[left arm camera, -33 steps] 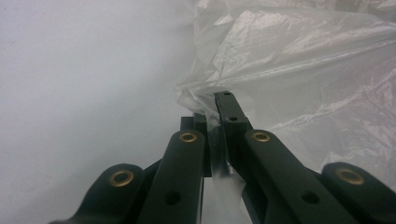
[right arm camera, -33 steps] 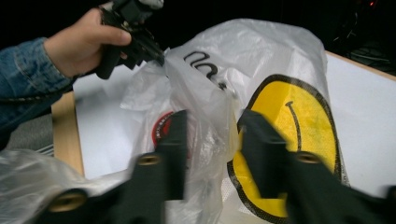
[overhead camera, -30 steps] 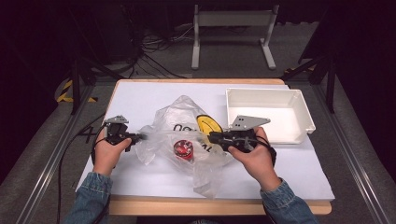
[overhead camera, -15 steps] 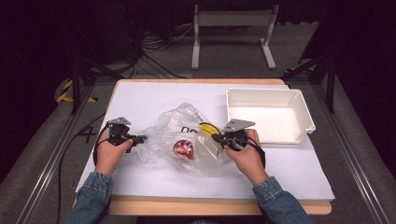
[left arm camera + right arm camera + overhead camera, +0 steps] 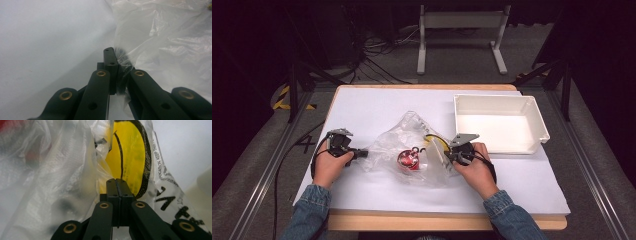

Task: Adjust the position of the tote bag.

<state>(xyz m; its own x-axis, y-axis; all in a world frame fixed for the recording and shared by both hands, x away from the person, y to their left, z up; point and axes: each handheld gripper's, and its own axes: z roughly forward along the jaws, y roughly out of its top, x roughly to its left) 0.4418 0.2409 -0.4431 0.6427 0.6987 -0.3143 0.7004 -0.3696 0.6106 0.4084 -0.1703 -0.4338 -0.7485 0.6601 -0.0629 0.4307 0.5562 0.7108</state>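
Observation:
A crumpled clear plastic bag (image 5: 399,137) lies mid-table with a red object (image 5: 408,159) and a yellow, black-rimmed disc (image 5: 434,142) inside. My left gripper (image 5: 362,153) is at the bag's left edge, shut on a fold of film. In the left gripper view the jaws (image 5: 113,53) pinch the bag (image 5: 170,37). My right gripper (image 5: 448,157) is at the bag's right side, low over the table, shut on the film. In the right gripper view its closed jaws (image 5: 116,182) sit before the yellow disc (image 5: 130,157), with the bag (image 5: 62,170) bunched to the left.
A white empty tray (image 5: 539,122) stands at the back right of the white table (image 5: 362,105). The table's wooden front edge (image 5: 412,220) runs below the person's sleeves. A grey stand (image 5: 462,30) and cables lie on the floor behind.
The right hand has come down toward the table with its side of the bag, and the bag now sits lower and flatter. The left hand has stayed put.

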